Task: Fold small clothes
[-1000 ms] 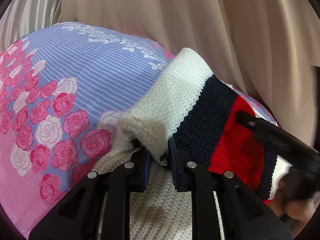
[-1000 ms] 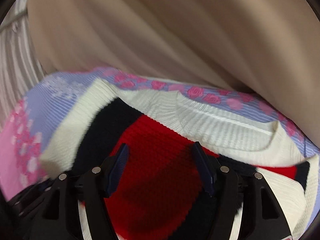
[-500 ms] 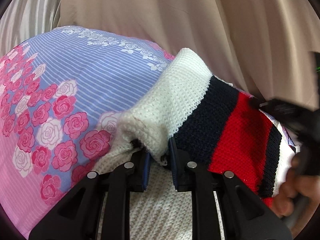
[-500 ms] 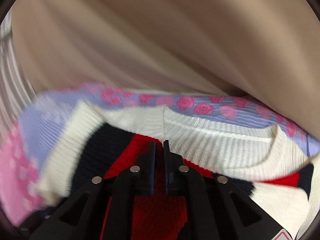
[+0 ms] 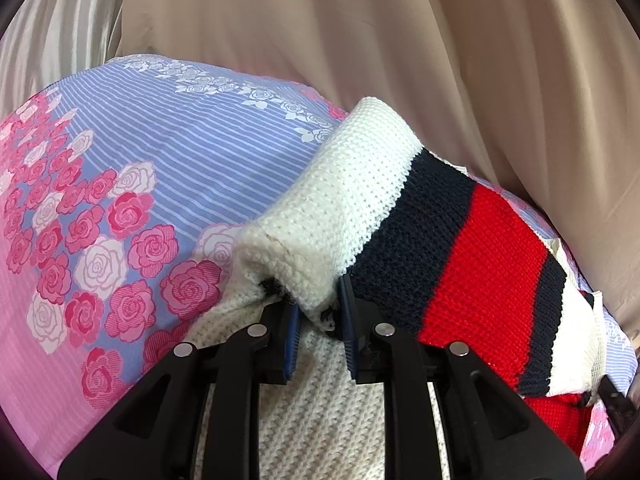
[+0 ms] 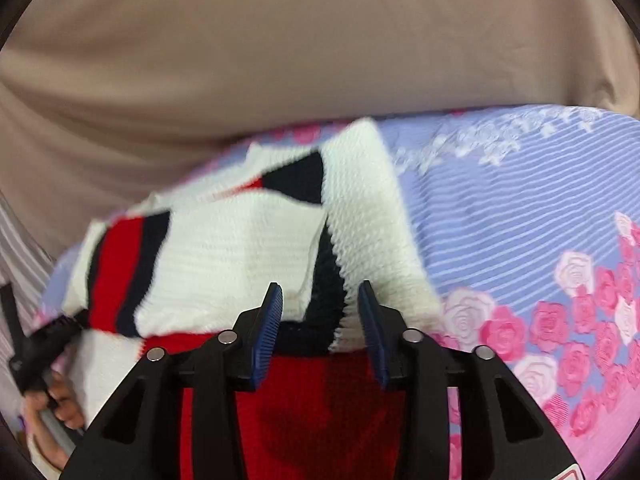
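Striped knit sweater lies on the rose-print bedsheet, mid-fold. Left gripper clamps its white cuff. Right gripper hovers over the red band, jaws opening, nothing pinched. Next move likely calls for laying the sleeve flat across the body.

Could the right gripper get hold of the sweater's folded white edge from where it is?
Probably yes. The right gripper is opening, nothing pinched yet, and the white edge of the sweater lies just ahead of its fingers with nothing between.
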`<state>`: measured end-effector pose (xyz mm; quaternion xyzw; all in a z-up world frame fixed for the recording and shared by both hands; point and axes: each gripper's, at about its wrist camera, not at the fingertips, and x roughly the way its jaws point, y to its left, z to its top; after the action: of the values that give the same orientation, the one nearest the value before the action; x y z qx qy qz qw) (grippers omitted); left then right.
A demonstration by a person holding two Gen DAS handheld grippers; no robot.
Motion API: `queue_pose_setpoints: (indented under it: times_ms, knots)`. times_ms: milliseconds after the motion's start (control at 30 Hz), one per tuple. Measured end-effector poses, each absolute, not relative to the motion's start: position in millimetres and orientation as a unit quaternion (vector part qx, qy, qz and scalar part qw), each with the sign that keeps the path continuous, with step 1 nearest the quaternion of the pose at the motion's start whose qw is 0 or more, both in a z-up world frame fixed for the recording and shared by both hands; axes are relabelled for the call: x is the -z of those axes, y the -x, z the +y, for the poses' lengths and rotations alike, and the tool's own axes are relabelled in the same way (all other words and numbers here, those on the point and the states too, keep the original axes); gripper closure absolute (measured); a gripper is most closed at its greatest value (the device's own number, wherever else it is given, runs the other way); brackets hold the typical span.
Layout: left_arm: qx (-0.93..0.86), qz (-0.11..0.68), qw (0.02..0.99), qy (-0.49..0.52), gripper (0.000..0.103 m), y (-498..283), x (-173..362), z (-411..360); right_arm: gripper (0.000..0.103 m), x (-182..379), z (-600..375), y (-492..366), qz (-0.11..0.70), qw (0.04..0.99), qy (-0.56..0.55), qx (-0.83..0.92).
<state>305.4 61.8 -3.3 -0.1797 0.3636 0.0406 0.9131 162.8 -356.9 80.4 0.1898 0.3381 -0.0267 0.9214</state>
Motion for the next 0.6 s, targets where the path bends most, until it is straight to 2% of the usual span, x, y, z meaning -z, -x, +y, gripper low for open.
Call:
queue_pose_setpoints:
  times_ms: [100,133,167,200,233,367,400,500,600]
  knots:
    - [-0.042,0.364,0.914,0.175,0.085,-304.5,3.0,60.6,0.051,-73.9,-349.0,-171.3,0.362,0.915,-0.179,0.006]
    - [-0.043,0.364,0.914,0.174,0.085,-304.5,3.0,60.8,0.051,-66.9,-342.2,-181.0,0.376,0.911,-0.166,0.013]
    - [-0.043,0.364,0.914,0.173,0.085,-304.5,3.2,61.6,0.055,-62.8,-333.6,-188.5,0.384,0.91,-0.155,0.022]
    - [-0.042,0.364,0.914,0.174,0.085,-304.4,3.4,62.3,0.08,-61.6,-328.9,-189.3,0.382,0.912,-0.152,0.021]
    - [-0.042,0.364,0.914,0.174,0.085,-304.1,3.3,61.0,0.095,-68.5,-328.2,-185.6,0.369,0.915,-0.162,0.007]
    - [-0.043,0.364,0.915,0.17,0.084,-303.7,3.1,60.4,0.095,-102.9,-338.1,-160.8,0.285,0.946,-0.155,0.018]
    - [-0.043,0.364,0.915,0.168,0.084,-303.9,2.9,59.3,0.095,-101.0,-341.9,-163.1,0.291,0.943,-0.158,0.023]
    - [-0.041,0.365,0.916,0.16,0.08,-304.9,2.5,56.1,0.095,-53.1,-350.8,-197.9,0.383,0.911,-0.141,0.06]
    - [-0.037,0.365,0.915,0.166,0.08,-305.5,3.2,57.8,0.092,-71.3,-349.5,-181.9,0.361,0.917,-0.159,0.057]
